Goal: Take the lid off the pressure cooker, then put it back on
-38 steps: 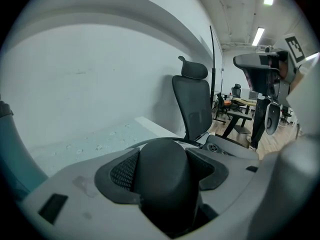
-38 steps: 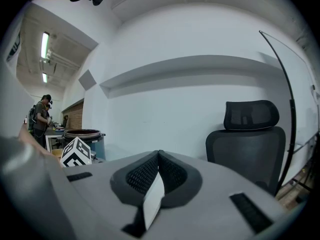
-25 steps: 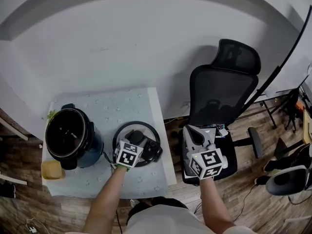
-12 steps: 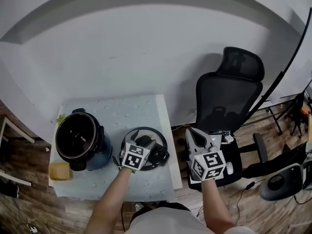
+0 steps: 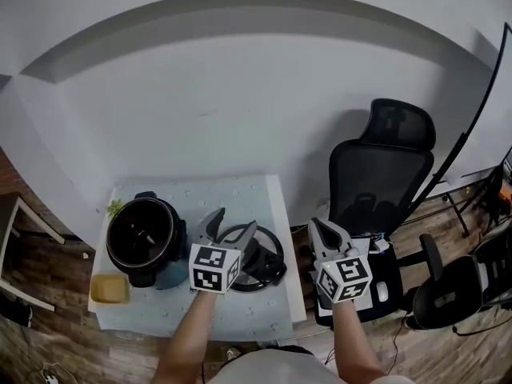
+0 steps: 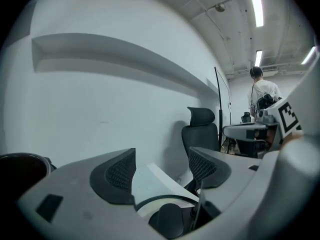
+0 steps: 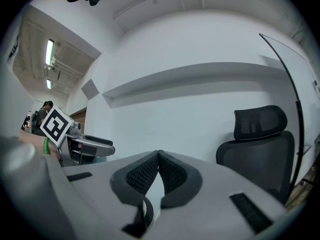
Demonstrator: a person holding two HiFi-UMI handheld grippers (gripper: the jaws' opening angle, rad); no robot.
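**A:** Where is everything sitting?

**B:** The round black pressure-cooker lid (image 5: 269,254) is lying flat on the pale blue tabletop (image 5: 200,192), just right of the open dark-walled cooker pot (image 5: 142,234). The left hand-held gripper (image 5: 227,230) is hovering above the lid. Its jaws are spread and have just been opening, with nothing between them. The right hand-held gripper (image 5: 322,232) is pressed together and empty, off toward the black mesh office chair (image 5: 382,174).

**A:** Risks?

**B:** The lid is lying near the tabletop's right edge, so I'm judging an off-centre regrasp could be pushing it over. Tilted seating on the pot rim could be jamming it.
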